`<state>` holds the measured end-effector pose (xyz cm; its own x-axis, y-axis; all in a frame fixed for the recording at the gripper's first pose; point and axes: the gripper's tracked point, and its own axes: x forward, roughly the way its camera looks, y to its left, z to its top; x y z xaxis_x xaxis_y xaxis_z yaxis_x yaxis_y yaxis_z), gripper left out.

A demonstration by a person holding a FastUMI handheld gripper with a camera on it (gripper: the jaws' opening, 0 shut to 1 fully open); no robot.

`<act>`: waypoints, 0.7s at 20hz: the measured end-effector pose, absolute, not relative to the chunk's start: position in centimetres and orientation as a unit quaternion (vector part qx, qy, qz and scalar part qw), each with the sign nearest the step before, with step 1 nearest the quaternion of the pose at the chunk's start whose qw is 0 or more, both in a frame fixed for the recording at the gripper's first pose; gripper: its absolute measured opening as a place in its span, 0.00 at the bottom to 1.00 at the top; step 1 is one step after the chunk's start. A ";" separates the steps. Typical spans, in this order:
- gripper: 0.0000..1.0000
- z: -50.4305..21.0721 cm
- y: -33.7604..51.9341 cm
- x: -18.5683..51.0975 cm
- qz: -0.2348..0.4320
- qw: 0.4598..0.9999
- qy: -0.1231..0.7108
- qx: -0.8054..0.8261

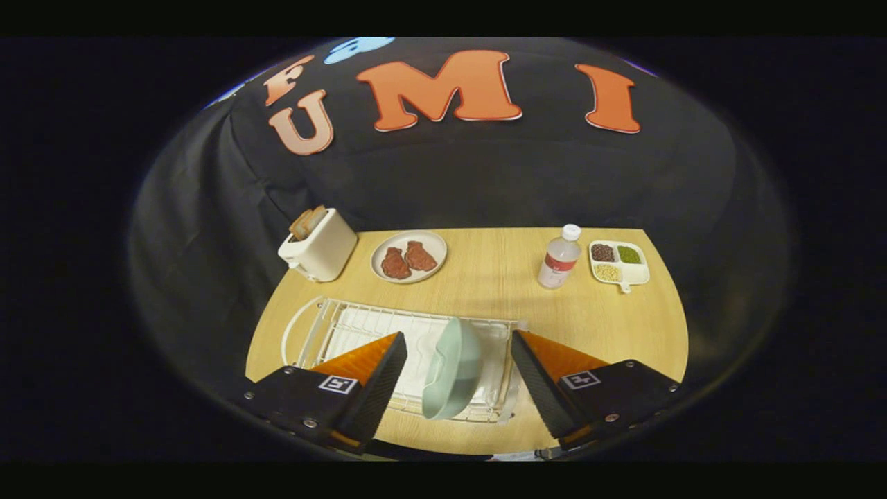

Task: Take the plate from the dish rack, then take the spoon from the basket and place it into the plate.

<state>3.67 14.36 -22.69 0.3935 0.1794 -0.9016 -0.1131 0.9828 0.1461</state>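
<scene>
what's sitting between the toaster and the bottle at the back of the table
In the gripper view, a plate holding two reddish meat pieces sits between the toaster and the bottle, nearer the toaster. The hand-held gripper is open.

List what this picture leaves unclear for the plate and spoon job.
- Spoon and basket: cannot be made out on the table.
- Rack: near corners hidden behind the tongs, which stand open with the plate between them, untouched.
- Plate: stands on edge, so its inside is mostly out of sight.
- Bottle label: too small to read.
- Divided dish: contents too small to identify.
</scene>
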 end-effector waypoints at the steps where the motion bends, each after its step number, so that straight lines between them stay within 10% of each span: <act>1: 0.91 -23.2 14.6 3.5 0.093 0.828 0.553 0.027; 14: 0.71 -31.4 16.0 0.7 0.042 0.758 0.651 0.019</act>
<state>0.72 15.98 -31.38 0.1502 0.0881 -0.9847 -0.0382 0.9958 0.0833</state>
